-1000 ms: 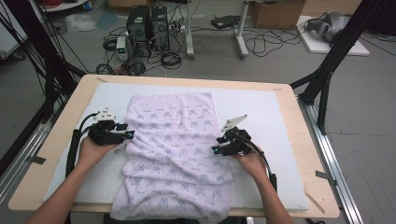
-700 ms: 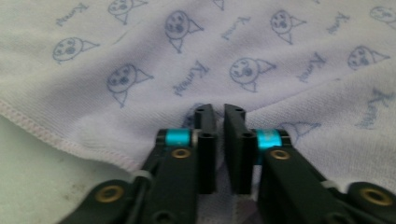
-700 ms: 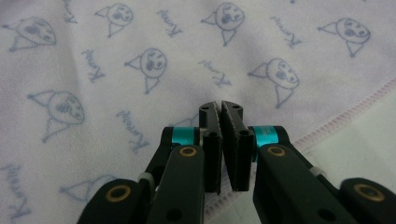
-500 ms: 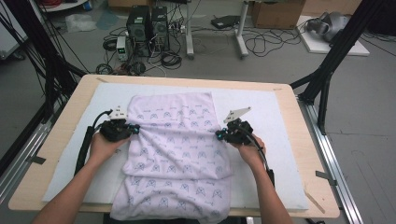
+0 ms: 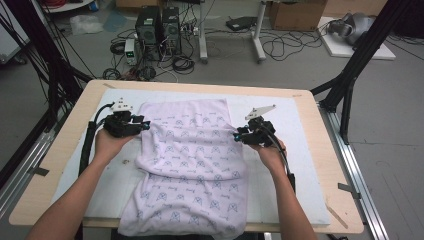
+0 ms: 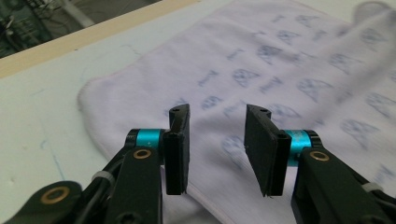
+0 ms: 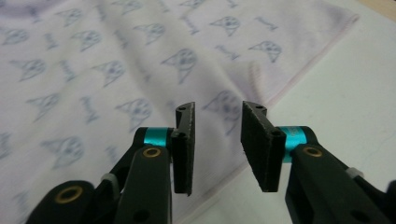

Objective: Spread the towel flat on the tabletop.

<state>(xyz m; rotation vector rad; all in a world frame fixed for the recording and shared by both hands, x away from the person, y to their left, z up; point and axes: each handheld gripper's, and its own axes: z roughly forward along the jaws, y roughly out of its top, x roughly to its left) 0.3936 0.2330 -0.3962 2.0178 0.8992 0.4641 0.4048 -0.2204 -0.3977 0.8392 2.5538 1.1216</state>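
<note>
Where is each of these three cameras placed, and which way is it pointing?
High view: fixed above the person's side, looking forward and down on the wooden table; both forearms enter from below, the left hand-held gripper and right hand-held gripper at the side edges of the pale lilac patterned cloth.
Left gripper view: rides the left hand-held gripper, looking between its open black jaws at the cloth's edge.
Right gripper view: rides the right hand-held gripper, jaws open over the opposite edge.
All three share the cloth.

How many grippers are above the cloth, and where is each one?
2. The left gripper hangs over the cloth at its left edge; the right gripper over its right edge. Both open.
</note>
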